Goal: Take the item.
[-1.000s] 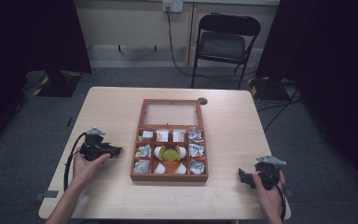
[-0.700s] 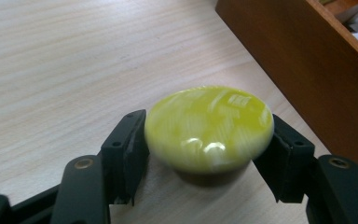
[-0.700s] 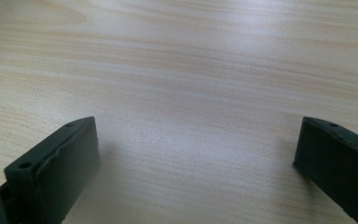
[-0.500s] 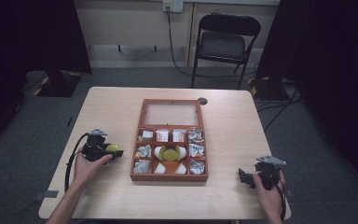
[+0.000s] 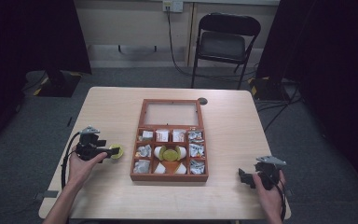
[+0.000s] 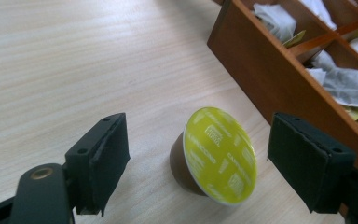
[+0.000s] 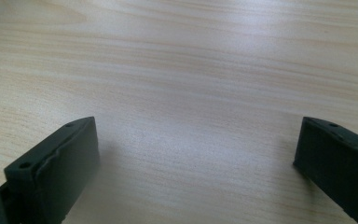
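Capsule (image 6: 214, 156) with yellow-green foil lid and brown body, lying on its side on pale wooden table (image 5: 242, 126), lid tilted up toward the left gripper's camera; seen from above (image 5: 116, 151) just left of the wooden box (image 5: 169, 176), near its front left corner, apart from the box wall

Left gripper (image 6: 198, 163) released: jaws just opened, capsule between them with a clear gap on either side, neither pad touching it. In the high view, left gripper (image 5: 113, 152) held in the left hand (image 5: 81, 163), lying low over the table's left part, pointing toward the box, cable looping back toward the forearm

Box with dark brown wall (image 6: 265, 88) close beside the capsule in the left gripper view, compartments holding white paper sachets (image 6: 342, 81). From above: glass-fronted lid (image 5: 170, 113) lying open at the far side, grid of compartments, sachets in the outer ones, another yellow-green capsule (image 5: 170, 153) in the middle among white pods

Right gripper (image 7: 196, 163) released too, jaws wide apart over bare wood, nothing between them. Seen from above (image 5: 245, 177) near the table's front right corner, held in the right hand (image 5: 269, 189), well apart from the box
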Available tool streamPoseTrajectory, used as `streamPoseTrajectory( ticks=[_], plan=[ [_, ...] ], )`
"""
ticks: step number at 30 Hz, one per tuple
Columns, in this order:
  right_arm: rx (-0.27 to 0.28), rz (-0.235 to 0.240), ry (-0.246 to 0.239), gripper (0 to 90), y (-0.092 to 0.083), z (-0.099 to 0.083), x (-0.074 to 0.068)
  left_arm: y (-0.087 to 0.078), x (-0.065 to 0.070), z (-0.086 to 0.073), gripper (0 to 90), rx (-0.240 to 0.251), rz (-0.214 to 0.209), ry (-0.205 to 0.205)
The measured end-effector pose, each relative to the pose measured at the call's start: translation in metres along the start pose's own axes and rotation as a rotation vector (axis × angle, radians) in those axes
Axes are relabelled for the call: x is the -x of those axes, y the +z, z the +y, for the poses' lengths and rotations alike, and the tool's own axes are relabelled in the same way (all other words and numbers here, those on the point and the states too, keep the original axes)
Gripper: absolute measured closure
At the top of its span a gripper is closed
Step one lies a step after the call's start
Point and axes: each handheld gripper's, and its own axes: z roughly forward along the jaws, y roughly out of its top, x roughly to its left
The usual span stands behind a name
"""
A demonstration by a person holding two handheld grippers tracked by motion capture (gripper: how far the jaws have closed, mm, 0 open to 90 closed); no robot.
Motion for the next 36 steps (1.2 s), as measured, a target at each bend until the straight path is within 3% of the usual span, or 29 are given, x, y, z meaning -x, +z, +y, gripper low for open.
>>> streamPoseTrajectory(
  ticks=[6, 8, 12, 16, 21, 24, 28, 31, 33, 36],
  plan=[
    [0.000, 0.001, 0.001, 0.0, 0.000, 0.000, 0.000, -0.013, -0.001, -0.001, 17.8, 0.046, -0.008, -0.024],
    [0.000, 0.000, 0.000, 0.0, 0.000, 0.000, 0.000, -0.016, -0.001, -0.004, 19.5, 0.056, 0.020, -0.034],
    [0.000, 0.000, 0.001, 0.0, 0.000, 0.000, 0.000, -0.022, -0.004, -0.010, 17.8, 0.032, 0.041, -0.032],
    [0.000, 0.001, 0.000, 0.0, 0.000, 0.000, 0.000, -0.029, -0.002, -0.015, 17.3, -0.044, 0.138, 0.042],
    [0.000, 0.001, 0.000, 0.0, 0.000, 0.000, 0.000, -0.043, -0.004, -0.027, 17.7, -0.054, 0.154, 0.040],
    [0.000, 0.001, 0.001, 0.0, 0.000, 0.000, 0.000, -0.049, -0.010, -0.037, 18.2, -0.052, 0.196, 0.025],
    [0.000, 0.001, 0.000, 0.0, 0.000, 0.000, 0.000, -0.049, -0.023, -0.050, 16.8, -0.064, 0.212, -0.017],
    [0.000, 0.000, 0.000, 0.0, 0.000, 0.000, 0.000, -0.044, -0.030, -0.056, 16.1, -0.097, 0.258, -0.007],
    [0.000, 0.001, 0.000, 0.0, 0.000, 0.000, 0.000, -0.043, -0.033, -0.061, 16.9, -0.063, 0.304, -0.020],
    [0.000, 0.001, 0.000, 0.0, 0.000, 0.000, 0.000, -0.041, -0.039, -0.067, 16.6, -0.060, 0.320, -0.049]
  ],
)
